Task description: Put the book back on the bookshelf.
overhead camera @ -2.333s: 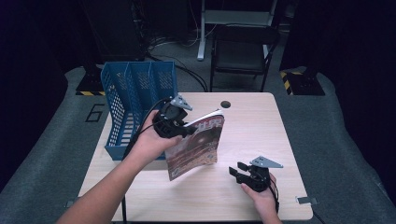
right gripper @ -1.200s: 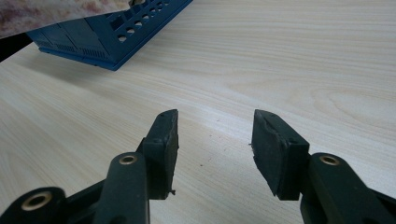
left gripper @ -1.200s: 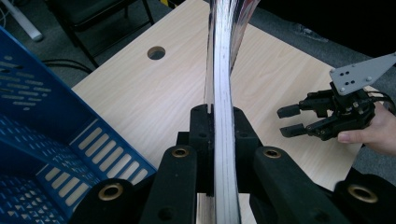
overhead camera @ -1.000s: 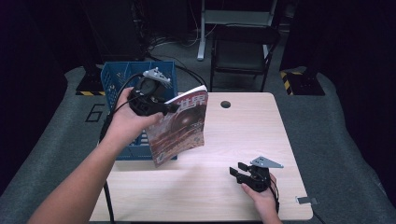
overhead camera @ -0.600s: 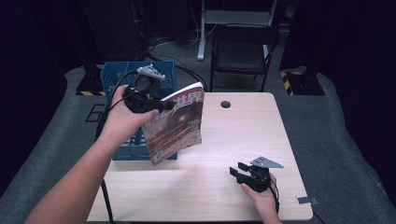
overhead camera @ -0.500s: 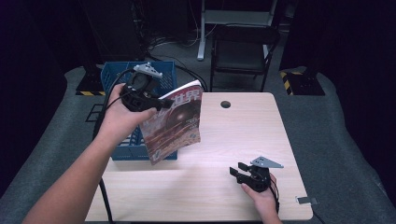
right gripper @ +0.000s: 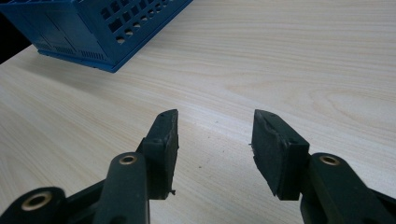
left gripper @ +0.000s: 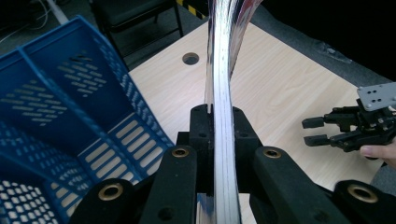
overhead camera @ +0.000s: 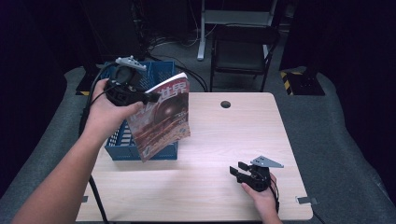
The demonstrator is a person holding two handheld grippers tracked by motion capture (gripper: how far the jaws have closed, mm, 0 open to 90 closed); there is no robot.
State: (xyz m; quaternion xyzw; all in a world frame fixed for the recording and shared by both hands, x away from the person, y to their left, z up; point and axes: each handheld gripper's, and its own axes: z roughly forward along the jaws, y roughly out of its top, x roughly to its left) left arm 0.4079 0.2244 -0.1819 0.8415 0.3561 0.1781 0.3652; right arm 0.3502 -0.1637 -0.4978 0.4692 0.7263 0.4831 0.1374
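A magazine (overhead camera: 161, 119) with a reddish-brown cover hangs in the air in front of the blue slotted file rack (overhead camera: 119, 142) at the table's left. My left gripper (overhead camera: 152, 97) is shut on the magazine's upper left edge. In the left gripper view the magazine (left gripper: 222, 93) runs edge-on between the two jaws of that gripper (left gripper: 219, 116), with the rack's (left gripper: 60, 116) compartments open to its left. My right gripper (overhead camera: 238, 170) rests low on the table near the front right, open and holding nothing; the right gripper view shows bare wood between the gripper's (right gripper: 215, 126) pads.
The wooden table (overhead camera: 233, 135) has a round cable hole (overhead camera: 225, 104) near its far edge. A black chair (overhead camera: 243, 51) stands behind the table. The rack's corner (right gripper: 93, 28) lies far ahead of the right gripper.
My left hand has carried the magazine up and to the left, from the middle of the table to in front of the blue rack. The right gripper has stayed where it was.
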